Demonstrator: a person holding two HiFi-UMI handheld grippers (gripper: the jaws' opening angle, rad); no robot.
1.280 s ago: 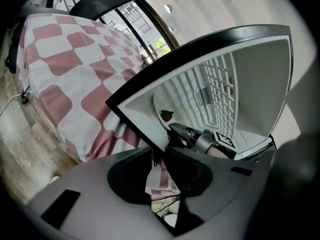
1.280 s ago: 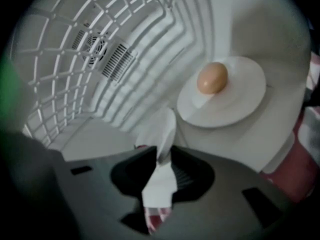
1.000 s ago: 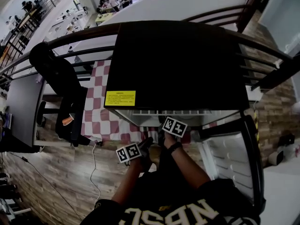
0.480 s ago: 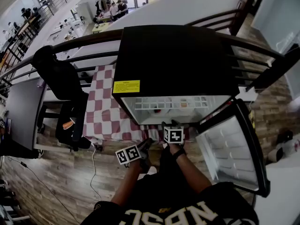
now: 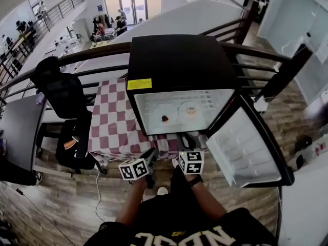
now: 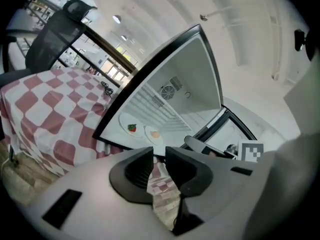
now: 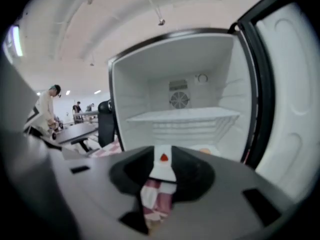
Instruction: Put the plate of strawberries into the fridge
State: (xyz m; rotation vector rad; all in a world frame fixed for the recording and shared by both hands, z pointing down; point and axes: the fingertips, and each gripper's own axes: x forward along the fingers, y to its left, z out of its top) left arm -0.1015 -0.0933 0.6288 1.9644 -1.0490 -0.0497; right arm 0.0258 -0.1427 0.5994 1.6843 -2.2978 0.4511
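Placement looks done, by my reading: neither gripper carries anything. The left gripper (image 6: 159,151) hangs in front of the fridge (image 5: 179,60) with its jaws a narrow slit apart and nothing in the slit. The right gripper (image 7: 162,151) beside it has just been closing its jaws. They stand half-spread, with nothing between them.

Past both, well apart from either, the plate (image 5: 163,115) with one strawberry (image 5: 164,118) lies inside the fridge under the shelf (image 7: 182,115), toward the left wall and near the front edge. A second plate (image 5: 190,109) sits just beside it on the right.

The door (image 5: 246,150) stands wide open to the right. What remains is likely shutting it: the right gripper, being nearer, would need to get behind the door's outer edge and push it round.
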